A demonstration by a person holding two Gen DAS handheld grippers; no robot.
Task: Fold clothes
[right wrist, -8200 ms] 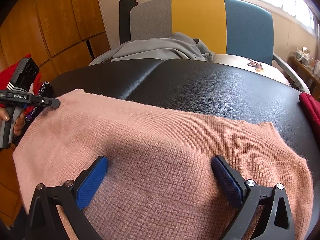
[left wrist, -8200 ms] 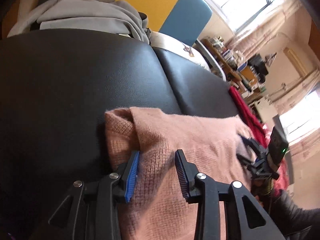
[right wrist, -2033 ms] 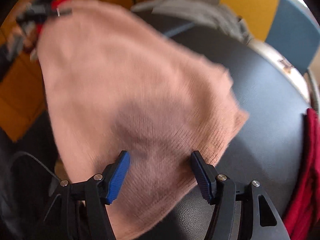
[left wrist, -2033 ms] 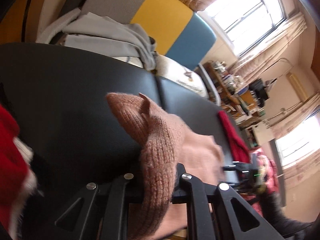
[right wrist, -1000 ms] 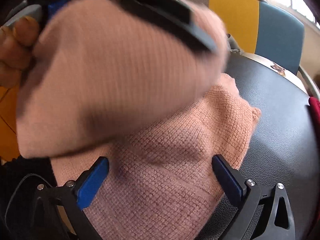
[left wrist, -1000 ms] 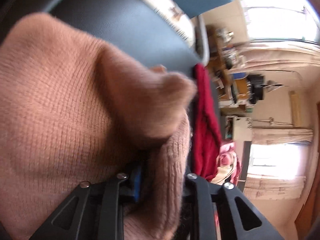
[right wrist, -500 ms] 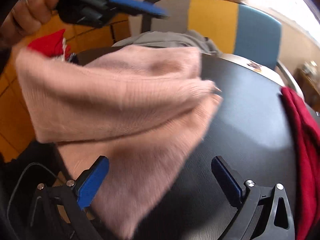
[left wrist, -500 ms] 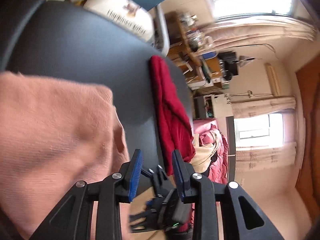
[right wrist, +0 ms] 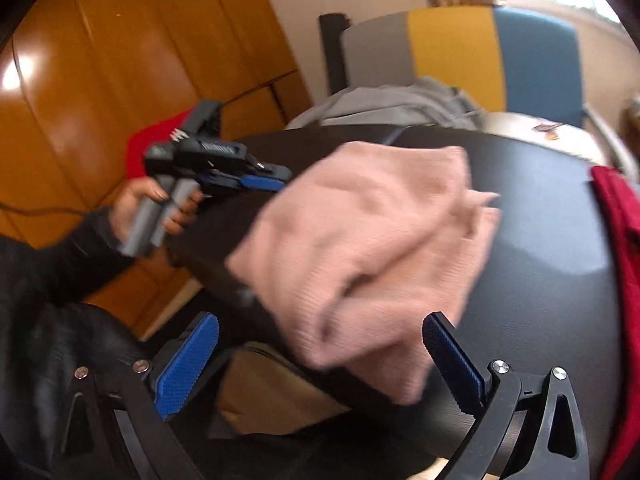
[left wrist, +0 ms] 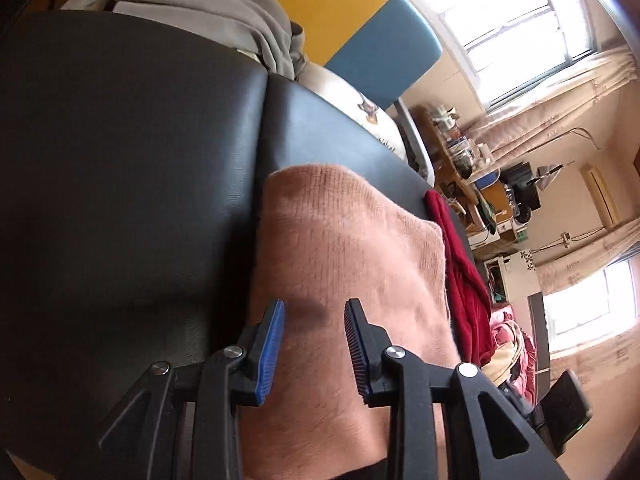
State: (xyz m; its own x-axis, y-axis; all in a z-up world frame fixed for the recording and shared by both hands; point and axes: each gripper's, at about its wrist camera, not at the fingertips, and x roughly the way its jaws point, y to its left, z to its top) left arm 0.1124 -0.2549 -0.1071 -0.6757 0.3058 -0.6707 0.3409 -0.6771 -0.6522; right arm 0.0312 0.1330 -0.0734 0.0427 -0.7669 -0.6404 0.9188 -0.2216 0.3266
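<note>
Pink sweater (right wrist: 360,240) bunched on black table (right wrist: 540,240) (blurred); right gripper (right wrist: 320,356) gaping.

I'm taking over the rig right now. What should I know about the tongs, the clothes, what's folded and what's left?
Left tongs: open, empty, above the pink sweater.
Right tongs: wide open, empty, near the sweater's front edge.
The sweater lies folded over on the black table, loose and uneven.
The red garment lies at the table's right edge; the grey garment is on the chair behind.
Left: square up the sweater, then probably fold the others.
</note>
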